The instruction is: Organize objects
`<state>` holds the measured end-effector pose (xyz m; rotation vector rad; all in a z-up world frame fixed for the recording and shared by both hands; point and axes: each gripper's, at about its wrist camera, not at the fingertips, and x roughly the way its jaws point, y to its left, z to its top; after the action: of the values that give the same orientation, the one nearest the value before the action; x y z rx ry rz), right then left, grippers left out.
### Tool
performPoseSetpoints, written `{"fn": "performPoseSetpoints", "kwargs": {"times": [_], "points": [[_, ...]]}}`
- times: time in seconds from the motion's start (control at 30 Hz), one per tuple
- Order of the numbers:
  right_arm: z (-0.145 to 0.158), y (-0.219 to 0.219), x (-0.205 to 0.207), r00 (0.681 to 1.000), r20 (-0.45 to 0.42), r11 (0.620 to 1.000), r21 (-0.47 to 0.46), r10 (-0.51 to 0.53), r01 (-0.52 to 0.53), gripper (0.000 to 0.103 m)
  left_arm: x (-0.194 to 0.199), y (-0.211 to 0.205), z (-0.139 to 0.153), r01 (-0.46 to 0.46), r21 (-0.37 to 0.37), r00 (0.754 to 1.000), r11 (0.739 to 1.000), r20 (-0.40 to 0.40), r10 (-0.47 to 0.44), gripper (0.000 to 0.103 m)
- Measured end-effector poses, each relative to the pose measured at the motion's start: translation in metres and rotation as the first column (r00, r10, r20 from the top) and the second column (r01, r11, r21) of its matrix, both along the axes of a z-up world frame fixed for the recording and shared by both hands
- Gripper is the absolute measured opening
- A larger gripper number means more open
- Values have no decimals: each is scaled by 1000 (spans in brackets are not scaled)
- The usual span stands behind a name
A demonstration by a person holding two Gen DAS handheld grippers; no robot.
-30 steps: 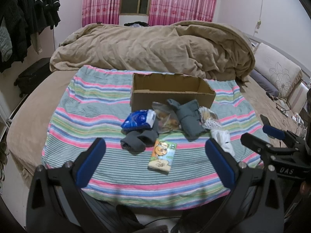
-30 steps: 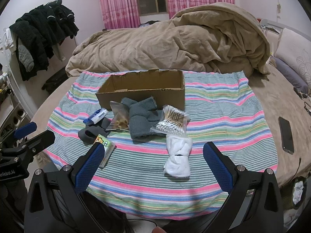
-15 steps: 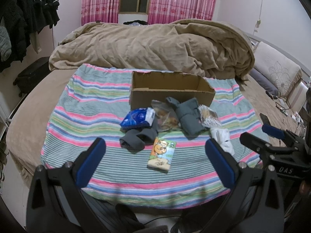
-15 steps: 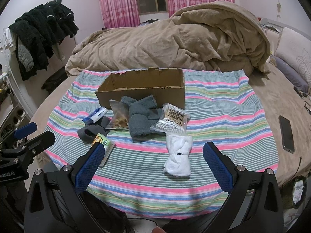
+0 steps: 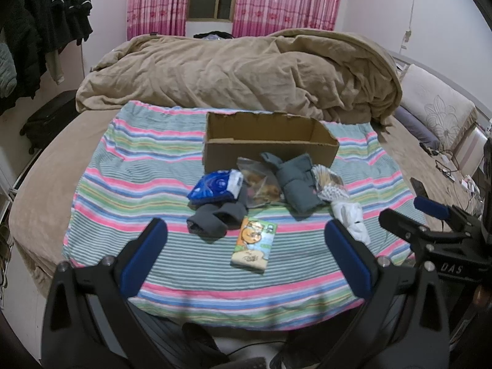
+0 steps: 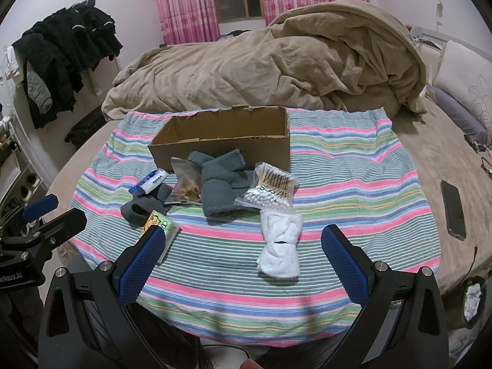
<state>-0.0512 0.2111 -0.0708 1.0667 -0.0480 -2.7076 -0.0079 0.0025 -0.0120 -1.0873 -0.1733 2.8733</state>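
An open cardboard box (image 5: 270,150) (image 6: 224,141) stands on a striped cloth (image 5: 138,166) on the bed. In front of it lie a blue tissue pack (image 5: 215,186) (image 6: 149,182), a snack bag (image 5: 261,186) (image 6: 184,184), grey socks (image 5: 299,184) (image 6: 220,184), a dark grey sock roll (image 5: 213,218) (image 6: 144,207), a cotton swab bag (image 5: 329,184) (image 6: 269,189), a white sock roll (image 5: 352,216) (image 6: 281,246) and a cartoon tissue pack (image 5: 252,241) (image 6: 158,223). My left gripper (image 5: 246,246) and right gripper (image 6: 240,252) are both open and empty, hovering before the cloth's near edge.
A tan duvet (image 5: 240,70) is piled behind the box. A phone (image 6: 453,209) lies on the bed to the right. Dark clothes (image 6: 61,55) hang at the left. A pillow (image 5: 436,113) lies far right.
Both views have shifted slightly; the objects sit a little farther down the frame. Nothing was taken hold of or moved on the cloth.
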Motion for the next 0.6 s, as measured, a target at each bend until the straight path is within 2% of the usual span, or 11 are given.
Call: {"fn": "performPoseSetpoints", "kwargs": {"times": [0.6], "points": [[-3,4,-6,1000,28,1000,-3,-6,6,103,-5,5,-8,7,-1,1000,1000,22,-7,103]]}}
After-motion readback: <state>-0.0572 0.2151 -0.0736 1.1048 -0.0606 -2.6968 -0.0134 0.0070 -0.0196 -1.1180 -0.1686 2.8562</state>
